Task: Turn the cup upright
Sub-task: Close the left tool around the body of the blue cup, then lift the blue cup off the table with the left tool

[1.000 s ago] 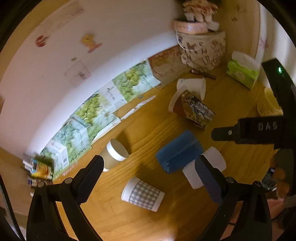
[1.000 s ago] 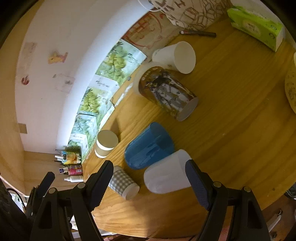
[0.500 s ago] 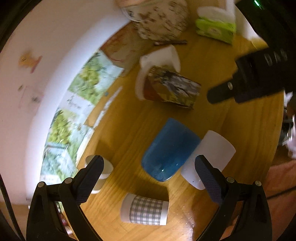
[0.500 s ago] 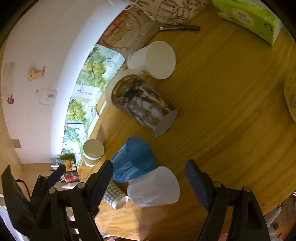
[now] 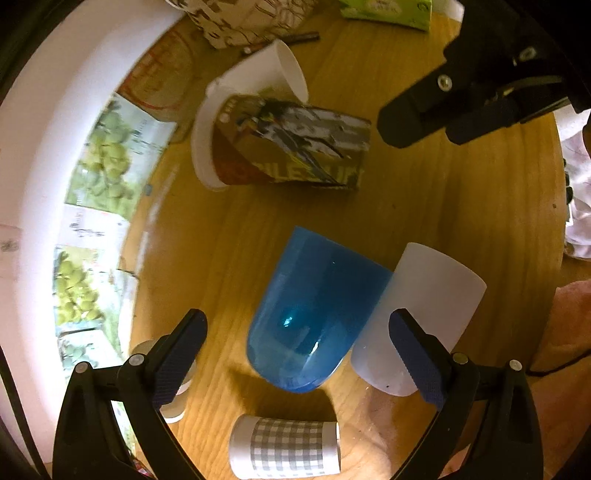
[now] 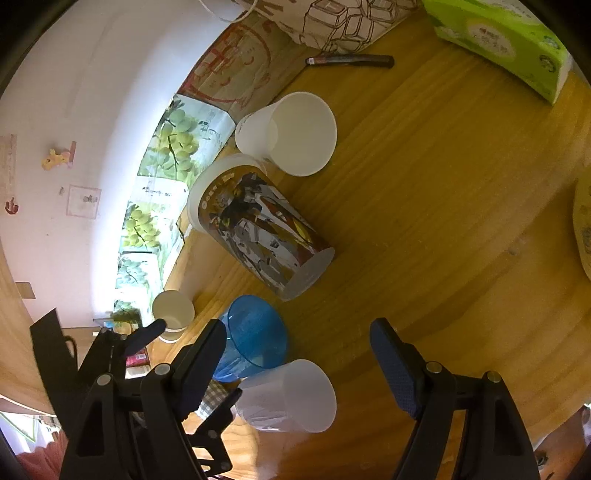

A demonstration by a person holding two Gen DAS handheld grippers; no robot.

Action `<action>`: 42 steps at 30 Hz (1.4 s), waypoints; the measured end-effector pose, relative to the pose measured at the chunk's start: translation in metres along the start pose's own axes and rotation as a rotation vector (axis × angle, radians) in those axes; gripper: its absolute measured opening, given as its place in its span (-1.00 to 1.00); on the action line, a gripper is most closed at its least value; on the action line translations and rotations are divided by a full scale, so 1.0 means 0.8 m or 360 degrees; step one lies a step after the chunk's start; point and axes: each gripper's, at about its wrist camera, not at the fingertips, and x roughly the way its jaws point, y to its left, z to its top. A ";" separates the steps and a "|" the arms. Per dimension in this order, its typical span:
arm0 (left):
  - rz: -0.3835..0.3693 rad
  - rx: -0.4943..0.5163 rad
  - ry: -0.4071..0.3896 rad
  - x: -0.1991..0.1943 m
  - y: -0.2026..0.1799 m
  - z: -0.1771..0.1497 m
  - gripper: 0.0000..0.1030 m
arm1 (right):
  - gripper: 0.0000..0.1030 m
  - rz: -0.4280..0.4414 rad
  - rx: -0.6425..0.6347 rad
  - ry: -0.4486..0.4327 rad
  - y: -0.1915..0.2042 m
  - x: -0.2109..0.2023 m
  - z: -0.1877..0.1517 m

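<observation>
Several cups lie on their sides on the wooden table [image 5: 461, 206]. A blue translucent cup [image 5: 314, 314] lies between the open jaws of my left gripper [image 5: 299, 350], its base toward me. A frosted white cup [image 5: 424, 317] lies against its right side. A checked paper cup [image 5: 284, 448] lies below them. A printed cup [image 5: 291, 147] and a plain white cup [image 5: 269, 70] lie farther off. My right gripper [image 6: 299, 365] is open and empty above the frosted cup [image 6: 291, 397] and blue cup [image 6: 255, 341]. It also shows at the left wrist view's top right [image 5: 461, 107].
A small paper cup [image 6: 173, 314] stands upright at the left near grape-print cartons [image 6: 166, 147] along the wall. A green tissue box [image 6: 498, 44], a pen [image 6: 351, 60] and a patterned bag [image 6: 332, 22] sit at the table's far side. A plate rim [image 6: 581, 221] is at the right.
My left gripper has moved in over the blue cup, which now looms larger between its jaws. My right gripper has shifted forward so the frosted cup sits lower in its view.
</observation>
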 end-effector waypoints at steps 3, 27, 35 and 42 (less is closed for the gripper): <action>-0.0039 0.0009 0.0011 0.009 0.003 0.004 0.92 | 0.57 0.0001 0.0013 0.0005 -0.002 0.004 0.003; -0.0318 -0.0070 0.0260 0.101 0.025 0.036 0.91 | 0.57 -0.0040 0.0051 0.0017 -0.008 0.011 0.012; -0.0305 -0.0100 0.0343 0.134 0.035 0.029 0.45 | 0.57 -0.0034 0.0034 0.0025 -0.005 0.011 0.011; -0.0342 -0.0168 0.0405 0.157 0.049 0.028 0.44 | 0.57 -0.0023 0.0003 0.0036 0.001 0.012 0.008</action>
